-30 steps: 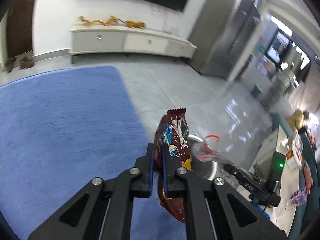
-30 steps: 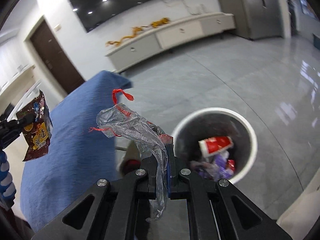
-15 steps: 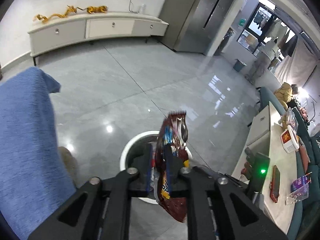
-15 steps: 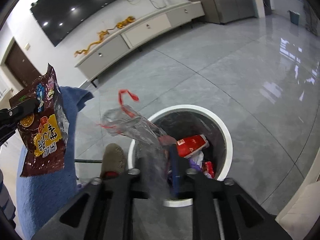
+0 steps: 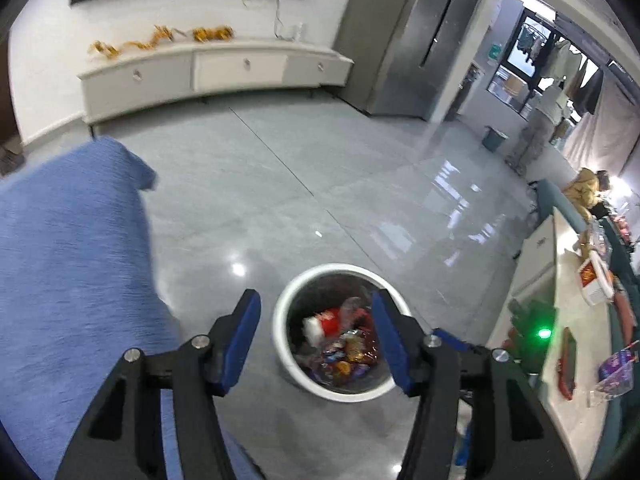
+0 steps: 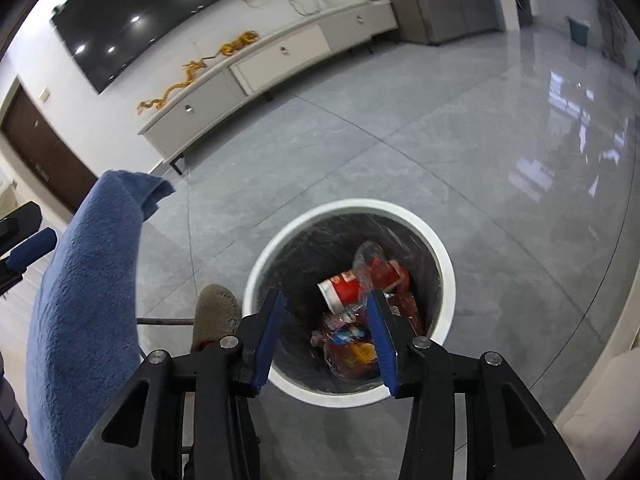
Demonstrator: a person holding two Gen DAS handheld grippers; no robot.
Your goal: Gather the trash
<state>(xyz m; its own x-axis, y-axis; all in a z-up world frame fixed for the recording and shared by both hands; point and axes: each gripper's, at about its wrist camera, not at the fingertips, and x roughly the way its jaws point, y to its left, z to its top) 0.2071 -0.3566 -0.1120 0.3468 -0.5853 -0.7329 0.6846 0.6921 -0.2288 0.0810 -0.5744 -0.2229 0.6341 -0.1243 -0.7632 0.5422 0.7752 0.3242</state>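
**Both grippers empty over the bin**

Far left: blue cloth draped over a surface, w/ a beige slipper on the grey tile floor just beside the trash bin. Left gripper hangs above the bin, jaws just been opening, now spread w/ nothing between them. Brown snack wrapper lies inside, low in the pile. Right gripper is also over the bin, jaws likewise just been opening, spread apart & empty. Clear plastic bag sits in the bin on top of a red paper cup. White rim, dark inside. TV cabinet along the back wall, well apart.
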